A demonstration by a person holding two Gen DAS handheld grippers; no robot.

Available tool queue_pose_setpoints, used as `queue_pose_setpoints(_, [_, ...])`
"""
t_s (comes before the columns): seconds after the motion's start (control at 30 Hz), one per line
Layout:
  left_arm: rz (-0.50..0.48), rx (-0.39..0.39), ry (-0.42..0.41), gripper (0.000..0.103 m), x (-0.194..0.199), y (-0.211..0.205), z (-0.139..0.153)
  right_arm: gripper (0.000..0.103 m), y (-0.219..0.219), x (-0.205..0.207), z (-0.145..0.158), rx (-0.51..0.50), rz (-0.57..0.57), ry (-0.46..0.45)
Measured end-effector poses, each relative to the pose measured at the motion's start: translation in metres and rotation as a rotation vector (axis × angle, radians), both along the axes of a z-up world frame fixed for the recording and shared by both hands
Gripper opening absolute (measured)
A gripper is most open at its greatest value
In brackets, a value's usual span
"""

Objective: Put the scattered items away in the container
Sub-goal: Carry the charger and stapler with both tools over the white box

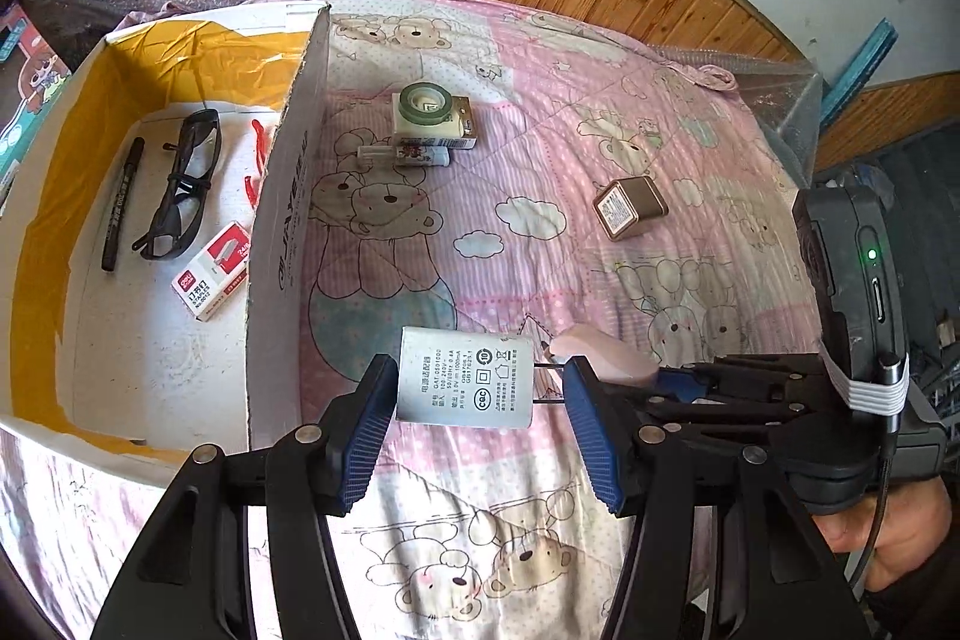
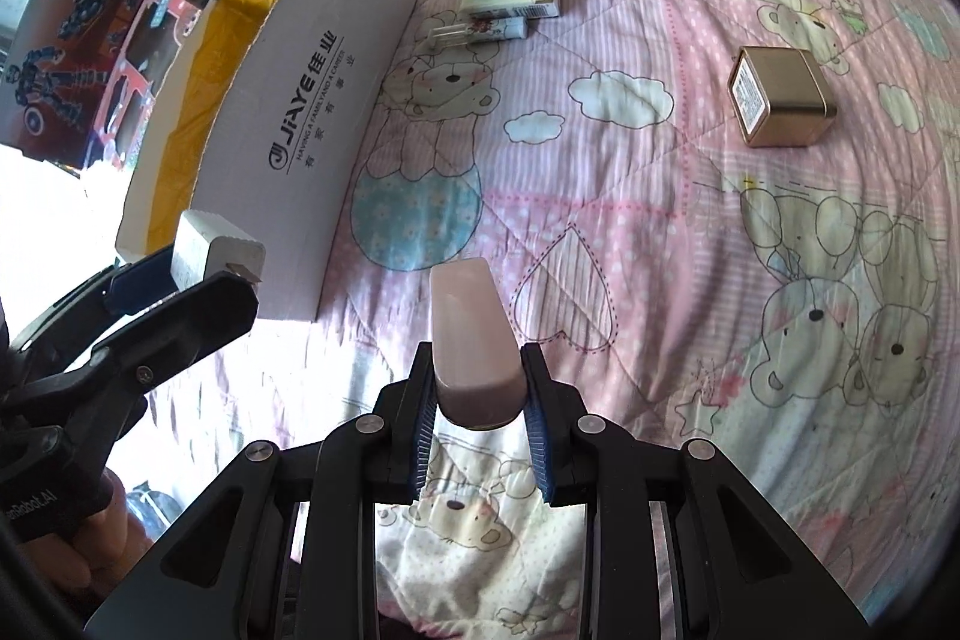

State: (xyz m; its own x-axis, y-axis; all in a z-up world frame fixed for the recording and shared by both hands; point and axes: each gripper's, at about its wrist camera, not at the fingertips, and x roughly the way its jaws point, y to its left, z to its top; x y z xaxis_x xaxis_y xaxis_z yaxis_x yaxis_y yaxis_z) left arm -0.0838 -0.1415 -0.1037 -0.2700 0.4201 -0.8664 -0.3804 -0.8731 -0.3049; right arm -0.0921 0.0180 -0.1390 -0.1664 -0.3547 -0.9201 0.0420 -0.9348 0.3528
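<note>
My left gripper [image 1: 480, 381] is shut on a white power adapter [image 1: 465, 388], with the plug pins against the right pad. It hangs over the quilt just right of the cardboard box [image 1: 288, 220]. My right gripper [image 2: 478, 361] is shut on a pink rounded block [image 2: 471, 334], held low over the quilt near the box's front corner [image 2: 300, 118]. In the right wrist view, the left gripper [image 2: 198, 274] and the adapter [image 2: 213, 244] show at the left. The box holds a black marker [image 1: 123, 202], black glasses [image 1: 180, 187] and a staples packet [image 1: 210, 271].
On the pink bear quilt [image 1: 540, 280] lie a green tape roll [image 1: 425, 102] on top of a small carton, a small tube [image 1: 414, 155] in front of it, and a gold tin [image 1: 630, 208] to the right. Wooden panelling runs behind the bed. Toy boxes [image 2: 78, 58] stand beyond the cardboard box.
</note>
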Motion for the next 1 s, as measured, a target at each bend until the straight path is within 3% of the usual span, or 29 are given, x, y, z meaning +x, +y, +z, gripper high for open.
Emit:
queue_pose_setpoints(0.57, [0.017,0.074,0.055,0.058,0.034,-0.039,0.030,0.028,-0.030,0.051,0.032,0.029,0.034,0.051])
queue_pose_setpoints(1.0, [0.124,0.107,0.074,0.058,0.050,-0.095,0.045,0.028,-0.071,0.064,0.060,0.036,0.128,0.117])
